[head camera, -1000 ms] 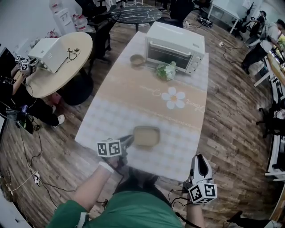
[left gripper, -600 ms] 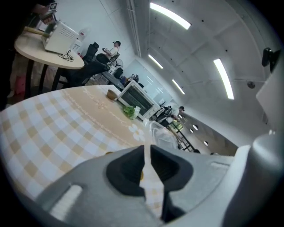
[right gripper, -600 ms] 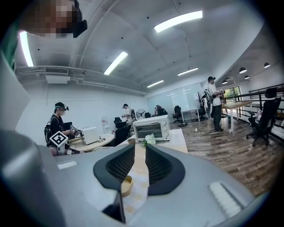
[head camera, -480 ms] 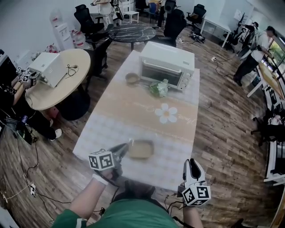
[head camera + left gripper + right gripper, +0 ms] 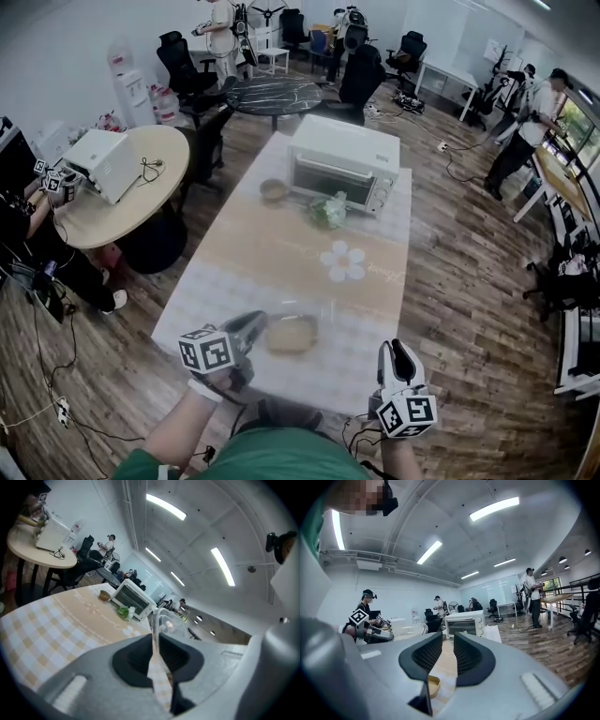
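A tan shallow container [image 5: 291, 335] sits near the front edge of the checkered table [image 5: 281, 253]; it also shows low between the right jaws [image 5: 433, 686]. My left gripper [image 5: 261, 323] is shut on the rim of a clear plastic lid [image 5: 305, 311], held just over the container. The lid curves up past the left jaws [image 5: 166, 620]. In the right gripper view the lid [image 5: 407, 631] hangs from the left gripper [image 5: 370, 632]. My right gripper [image 5: 398, 352] hovers off the table's front right corner, its jaws a narrow gap apart with nothing between them.
A white toaster oven [image 5: 342, 167] stands at the table's far end, with a small brown bowl [image 5: 274, 190] and a bunch of greens [image 5: 328, 211] before it. A round table [image 5: 122, 173] with another oven is at left. People and office chairs are around.
My left gripper has lifted with the clear lid, so it now shows in the right gripper view. The head has drawn back a little. The right gripper has barely moved.
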Demonstrator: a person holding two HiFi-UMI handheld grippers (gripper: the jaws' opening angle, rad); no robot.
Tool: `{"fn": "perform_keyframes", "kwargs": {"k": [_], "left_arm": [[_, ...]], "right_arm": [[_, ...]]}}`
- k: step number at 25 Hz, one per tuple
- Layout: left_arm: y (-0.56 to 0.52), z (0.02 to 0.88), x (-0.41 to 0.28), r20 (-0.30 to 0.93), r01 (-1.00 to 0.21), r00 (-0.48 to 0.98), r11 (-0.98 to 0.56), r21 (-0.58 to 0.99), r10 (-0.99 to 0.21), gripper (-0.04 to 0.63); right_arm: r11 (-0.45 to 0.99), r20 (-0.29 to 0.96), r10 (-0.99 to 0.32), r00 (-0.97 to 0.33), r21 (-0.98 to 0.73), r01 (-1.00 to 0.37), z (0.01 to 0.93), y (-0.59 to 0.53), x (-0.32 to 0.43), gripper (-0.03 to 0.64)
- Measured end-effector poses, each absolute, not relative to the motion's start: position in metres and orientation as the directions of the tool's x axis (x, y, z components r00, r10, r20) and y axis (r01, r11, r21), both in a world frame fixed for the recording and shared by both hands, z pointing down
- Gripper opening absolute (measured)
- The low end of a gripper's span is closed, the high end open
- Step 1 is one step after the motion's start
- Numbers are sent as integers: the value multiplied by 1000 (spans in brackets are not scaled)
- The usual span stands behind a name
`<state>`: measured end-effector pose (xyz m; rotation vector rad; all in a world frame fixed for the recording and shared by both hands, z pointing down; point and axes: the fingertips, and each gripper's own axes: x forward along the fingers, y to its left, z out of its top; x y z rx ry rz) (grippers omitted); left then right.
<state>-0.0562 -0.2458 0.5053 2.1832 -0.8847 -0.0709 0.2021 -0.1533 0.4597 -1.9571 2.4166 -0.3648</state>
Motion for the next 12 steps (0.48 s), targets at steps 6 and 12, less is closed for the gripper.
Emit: {"fn": "perform_keyframes", "kwargs": {"k": [6, 12], "left_arm": [[-249, 478, -52, 178, -568, 764, -516, 642, -620, 40], [-251, 459, -48, 142, -554, 770, -540, 633, -622, 40]], "right_arm": [[200, 97, -971, -218, -172, -965, 442, -161, 206, 75], [202, 51, -976, -212, -155, -967, 426, -166, 211, 75]]}}
